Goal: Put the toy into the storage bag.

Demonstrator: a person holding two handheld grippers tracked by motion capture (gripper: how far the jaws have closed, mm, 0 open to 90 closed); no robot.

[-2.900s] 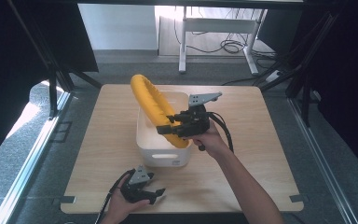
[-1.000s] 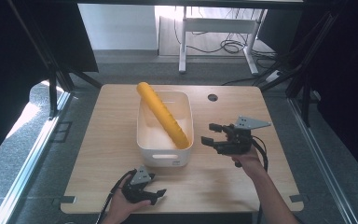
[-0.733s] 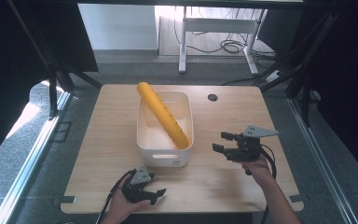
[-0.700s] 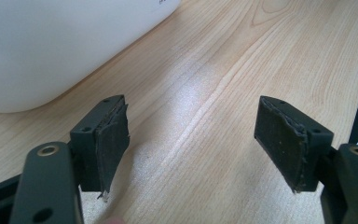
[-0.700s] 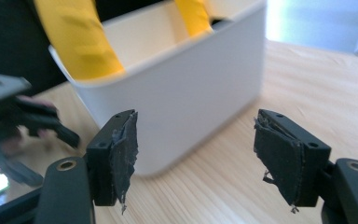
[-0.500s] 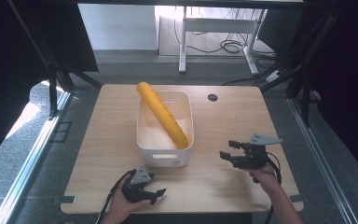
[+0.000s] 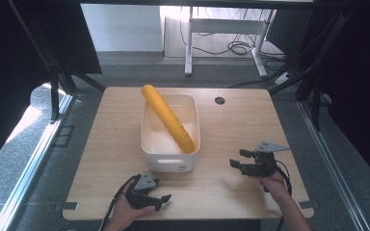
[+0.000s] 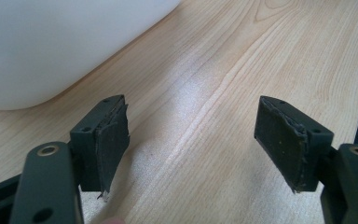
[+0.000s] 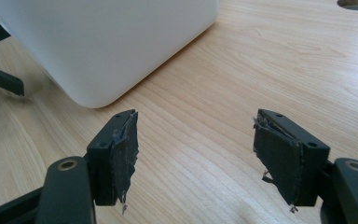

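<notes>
Nearest the bottom edge of the high view, the left gripper [image 7: 150, 196] rests low on the wooden table [image 7: 231, 120], jaws spread wide with nothing between them; its own view looks across bare wood grain between the pads [image 8: 113, 142] toward the curved white wall of the bin [image 8: 56, 46]. Lower right of the high view, the right gripper [image 7: 238, 159] sits close over the table too, jaws standing well apart and empty, pointing left toward the bin. In its own view the bin's corner [image 9: 107, 51] looms just ahead, upper left.

Farther up, centre of frame, the white bin [image 7: 169, 161] holds the long yellow cylinder [image 7: 168, 119], laid on a slant, its lower end down near the bin's front right corner, its upper end poking out over the far left rim.

The risk, as I read it: that overhanging end makes the cylinder top-heavy on the rim. A nudge of the bin from either gripper could tip it out or slide the light bin across the smooth wood. A grab low on the cylinder could also lever the bin up.
</notes>
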